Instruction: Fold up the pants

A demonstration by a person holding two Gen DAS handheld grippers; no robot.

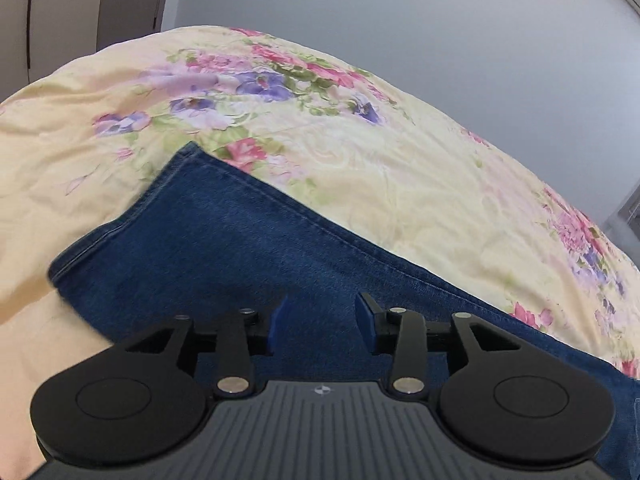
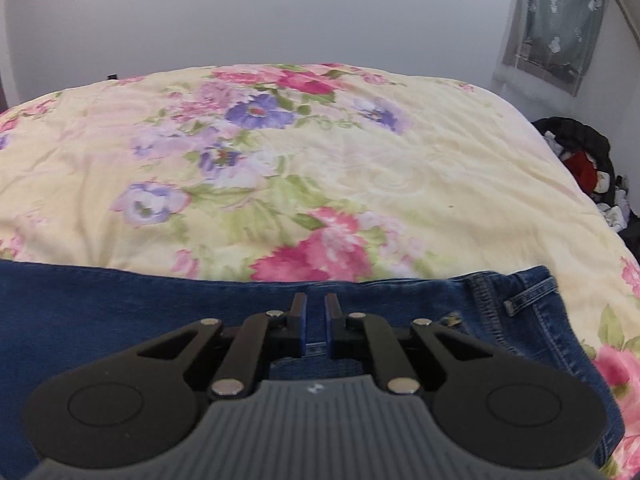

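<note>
Blue denim pants [image 1: 224,240] lie flat on a floral bedspread [image 1: 360,152]. In the left wrist view the leg hem end points up-left, and my left gripper [image 1: 322,312] hovers over the leg with its blue pads wide apart and nothing between them. In the right wrist view the pants [image 2: 120,304] stretch across the bottom, with the waistband and a belt loop [image 2: 528,300] at the right. My right gripper [image 2: 315,306] is over the denim near the waist, its jaws a narrow gap apart, holding nothing.
The yellow floral bedspread [image 2: 320,168] covers the bed. A grey wall stands behind. A pile of dark and red clothes [image 2: 584,160] lies off the bed's right side. A curtained window [image 2: 556,24] is at the upper right. Wardrobe doors [image 1: 80,8] are at the upper left.
</note>
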